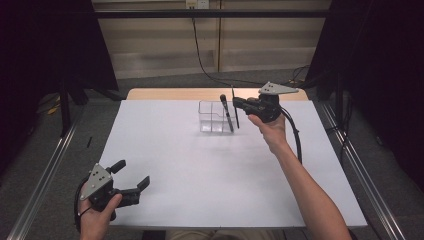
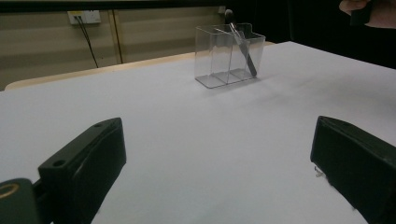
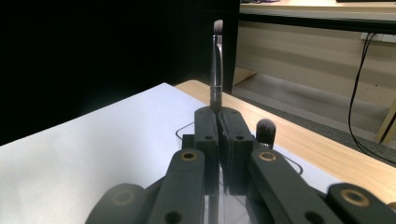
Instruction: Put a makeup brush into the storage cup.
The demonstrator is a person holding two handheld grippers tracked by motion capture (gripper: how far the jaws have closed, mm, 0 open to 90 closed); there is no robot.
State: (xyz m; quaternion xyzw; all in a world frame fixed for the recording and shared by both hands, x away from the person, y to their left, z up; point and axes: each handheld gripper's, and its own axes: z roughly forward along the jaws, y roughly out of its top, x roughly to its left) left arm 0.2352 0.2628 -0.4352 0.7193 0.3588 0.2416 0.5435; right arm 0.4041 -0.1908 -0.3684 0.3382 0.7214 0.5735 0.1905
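The right tongs (image 1: pixel 236 103) clamp a slim makeup brush (image 3: pixel 217 65) upright just right of the clear organizer (image 1: pixel 212 117), far on the counter (image 1: pixel 200 170), probably to drop it in beside the brush (image 1: pixel 226 112) already leaning there; the left tongs (image 1: pixel 131 175) gape, idle, near-left.

Even overhead light, dark surroundings, soft focus, faint shadows.

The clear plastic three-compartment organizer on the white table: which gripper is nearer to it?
Right. The right gripper hovers at the clear plastic organizer, shut on a thin makeup brush. The left gripper is open at the table's near-left corner, far away.
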